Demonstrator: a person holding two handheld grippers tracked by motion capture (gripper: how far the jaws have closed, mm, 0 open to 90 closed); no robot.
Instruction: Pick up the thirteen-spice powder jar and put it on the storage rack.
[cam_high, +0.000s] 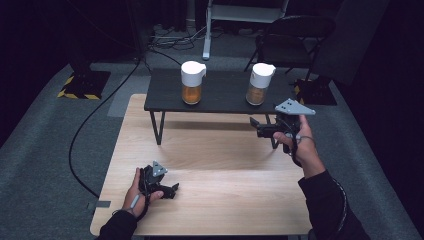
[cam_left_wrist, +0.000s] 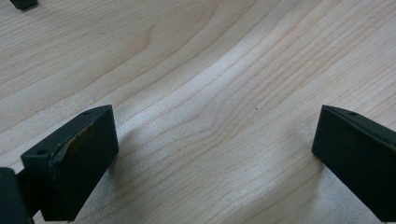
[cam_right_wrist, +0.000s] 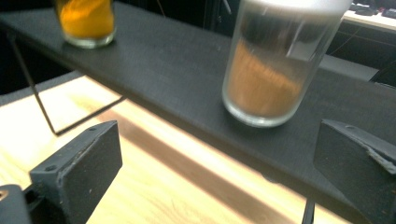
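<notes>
Item: clear glass jar with white lid and brown powder (cam_high: 260, 84), standing upright at the right end of the low black shelf on wire legs (cam_high: 220, 92), about 11 o'clock from and near the right tongs (cam_high: 259, 127), which are held above the bench with jaws wide apart and nothing between them. Companion: clear glass jar with white lid and orange powder (cam_high: 192, 82), upright, well apart at 9 o'clock on that shelf. Left tongs (cam_high: 172, 190), jaws apart and empty, rest low on the light wooden bench (cam_high: 210, 200) at 7 o'clock, well apart from both jars.

Light wood table (cam_high: 210, 200). Black metal-legged shelf (cam_high: 220, 97) on its far edge, orange-filled jar (cam_high: 192, 82) with white lid at the shelf's left. Black folding chair (cam_high: 295, 37) behind, cable (cam_high: 85, 125) across grey carpet, hazard-striped base (cam_high: 82, 85) far left.
</notes>
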